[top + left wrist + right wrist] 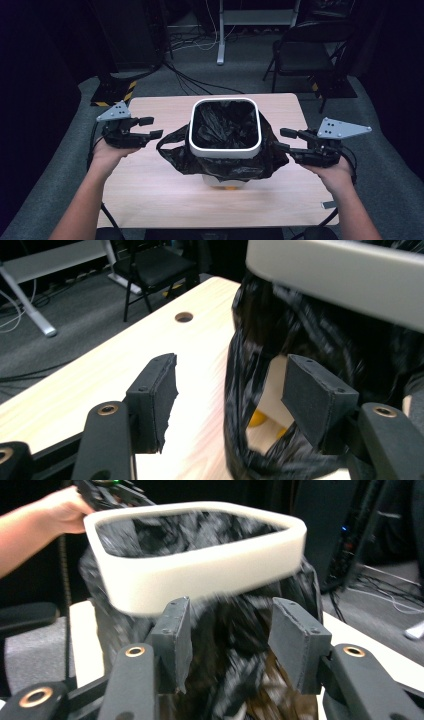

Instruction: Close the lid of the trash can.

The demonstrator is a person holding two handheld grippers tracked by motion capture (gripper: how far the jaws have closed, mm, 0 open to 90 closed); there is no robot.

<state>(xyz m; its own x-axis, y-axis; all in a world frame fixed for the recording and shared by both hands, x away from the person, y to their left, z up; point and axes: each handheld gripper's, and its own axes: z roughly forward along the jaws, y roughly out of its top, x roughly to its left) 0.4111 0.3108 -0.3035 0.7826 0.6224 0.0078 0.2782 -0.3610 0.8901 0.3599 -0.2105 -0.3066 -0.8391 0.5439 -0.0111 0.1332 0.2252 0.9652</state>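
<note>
A white bin stands mid-table, its white rim ring [225,150] clamping a black bag [225,127] whose loose skirt [175,150] hangs outside. My left gripper [154,127] hovers at the skirt's left flap, jaws open. In the left gripper view a fold of the bag [250,390] lies between the open jaws [232,375], and the pads do not press on it. My right gripper [280,139] is level with the rim on the right side, also open. Its own view has the jaws [231,610] just short of the bag's skirt [225,650], under the rim [200,575].
The wooden table [150,195] has bare room on both sides and in front of the bin. Something yellow [257,418] peeks out at the bin's base. A black folding chair [305,50], a white desk leg [220,35] and floor cables lie beyond the far edge.
</note>
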